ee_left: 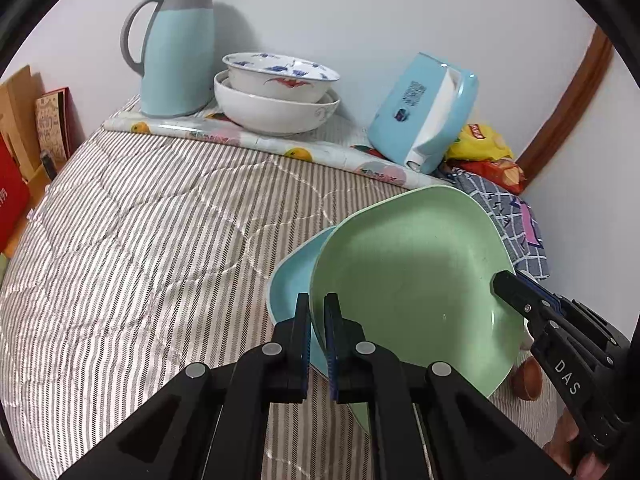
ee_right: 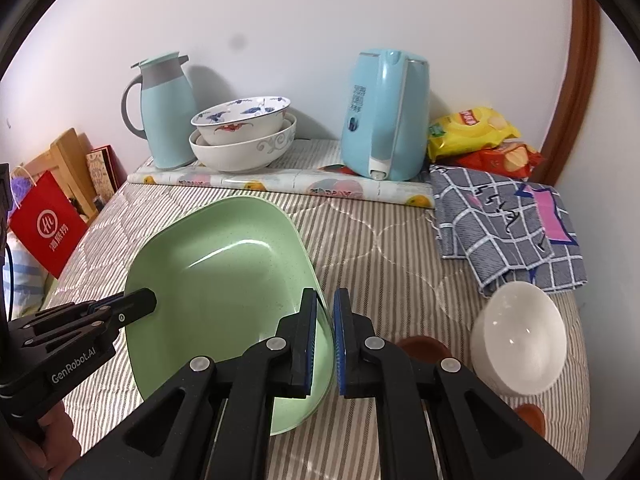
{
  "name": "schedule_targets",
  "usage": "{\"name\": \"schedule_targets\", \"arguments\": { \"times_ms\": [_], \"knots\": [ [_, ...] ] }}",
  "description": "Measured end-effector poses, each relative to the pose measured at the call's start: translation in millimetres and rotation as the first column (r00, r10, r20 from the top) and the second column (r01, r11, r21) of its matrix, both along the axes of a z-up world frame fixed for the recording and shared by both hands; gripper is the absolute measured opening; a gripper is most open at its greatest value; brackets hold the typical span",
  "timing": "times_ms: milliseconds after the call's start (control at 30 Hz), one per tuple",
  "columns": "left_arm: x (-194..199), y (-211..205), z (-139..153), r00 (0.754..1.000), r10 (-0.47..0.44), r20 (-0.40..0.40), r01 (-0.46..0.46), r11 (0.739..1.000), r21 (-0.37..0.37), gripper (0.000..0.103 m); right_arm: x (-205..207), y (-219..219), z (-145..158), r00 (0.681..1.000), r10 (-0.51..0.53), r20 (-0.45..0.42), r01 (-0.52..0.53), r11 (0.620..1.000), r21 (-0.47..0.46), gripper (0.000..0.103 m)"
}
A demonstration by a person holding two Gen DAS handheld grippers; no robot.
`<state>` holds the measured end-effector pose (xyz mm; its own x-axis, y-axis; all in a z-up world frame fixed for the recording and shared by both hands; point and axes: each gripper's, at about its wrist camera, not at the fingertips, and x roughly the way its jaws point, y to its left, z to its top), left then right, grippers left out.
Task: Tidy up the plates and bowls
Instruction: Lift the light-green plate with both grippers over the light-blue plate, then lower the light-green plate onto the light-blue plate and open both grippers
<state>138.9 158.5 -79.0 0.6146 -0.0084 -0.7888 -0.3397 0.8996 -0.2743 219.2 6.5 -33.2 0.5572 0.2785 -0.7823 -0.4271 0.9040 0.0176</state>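
Note:
A square green plate (ee_left: 408,276) (ee_right: 224,280) hangs tilted above the striped bed cover. My left gripper (ee_left: 317,300) (ee_right: 148,300) is shut on its left rim. On the opposite rim my right gripper (ee_right: 325,296) (ee_left: 502,280) is shut too. A light blue plate (ee_left: 290,276) lies right behind the green one at the left gripper; I cannot tell whether it is also in the grip, and the right wrist view hides it. Two stacked bowls (ee_left: 276,112) (ee_right: 244,148), a painted one inside a white one, stand at the back by the wall.
A white bowl (ee_right: 520,344) lies tilted at the right beside small brown dishes (ee_right: 424,346) (ee_left: 526,380). Along the wall stand a thermos jug (ee_left: 176,48) (ee_right: 164,108), a blue kettle (ee_left: 420,112) (ee_right: 384,116) and snack bags (ee_right: 472,128). A checked cloth (ee_right: 500,224) lies right; a red bag (ee_right: 44,224) stands left.

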Motion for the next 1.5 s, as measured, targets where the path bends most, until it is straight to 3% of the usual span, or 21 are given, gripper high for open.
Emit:
{"name": "schedule_targets", "arguments": {
  "times_ms": [600, 1000, 1267, 1367, 1500],
  "knots": [
    [36.0, 10.2, -41.5, 0.995, 0.037, -0.094, -0.037, 0.999, 0.002, 0.007, 46.8, 15.2, -49.4, 0.996, 0.042, -0.075, -0.044, 0.999, -0.018, 0.009],
    [36.9, 14.4, -52.2, 0.991, 0.036, -0.13, -0.041, 0.999, -0.036, 0.01, 56.2, 25.3, -63.4, 0.993, 0.067, -0.092, -0.071, 0.997, -0.041, 0.013],
    [31.4, 5.6, -39.7, 0.994, -0.008, -0.11, 0.006, 1.0, -0.025, 0.03, 50.9, 24.5, -56.1, 0.995, 0.061, -0.084, -0.063, 0.998, -0.029, 0.03],
    [27.5, 0.7, -32.1, 0.994, -0.004, -0.109, 0.005, 1.0, 0.012, 0.051, 45.0, 22.7, -50.9, 0.996, 0.059, -0.071, -0.061, 0.998, -0.033, 0.032],
    [19.3, -1.6, -22.6, 0.996, -0.008, -0.087, 0.011, 0.999, 0.031, 0.054, 35.4, 17.4, -41.9, 0.997, 0.048, -0.058, -0.05, 0.998, -0.031, 0.033]
  ]
}}
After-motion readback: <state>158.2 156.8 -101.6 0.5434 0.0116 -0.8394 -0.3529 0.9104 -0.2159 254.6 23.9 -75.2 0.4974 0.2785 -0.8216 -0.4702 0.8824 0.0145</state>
